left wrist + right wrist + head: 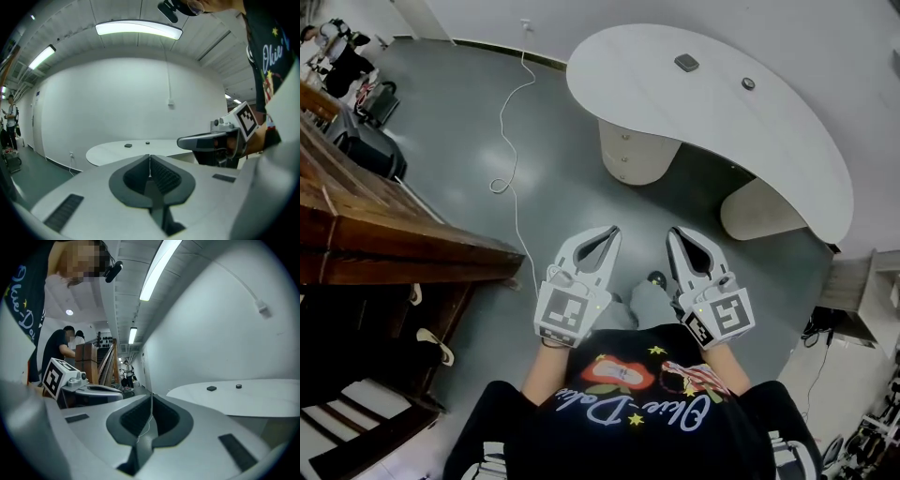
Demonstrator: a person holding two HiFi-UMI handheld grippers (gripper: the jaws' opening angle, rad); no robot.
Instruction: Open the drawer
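Observation:
A rounded white drawer unit point(630, 154) with small knobs stands under the curved white desk point(722, 112), its drawers closed as far as I can tell. Both grippers hover over the grey floor, well short of the unit, pointing toward the desk. My left gripper point(612, 231) point(149, 157) has its jaws together with nothing between them. My right gripper point(675, 232) point(152, 394) also shows its tips meeting, empty. Each gripper appears in the other's view: the right gripper point(187, 140) and the left gripper point(101, 390). The desk point(140, 149) point(243, 399) lies ahead in both gripper views.
A dark square item point(686, 63) and a round one point(748, 83) lie on the desk. A white cable point(511, 141) trails over the floor. Wooden furniture point(384, 234) stands at the left, with black bags point(366, 145) and a person point(337, 56) beyond.

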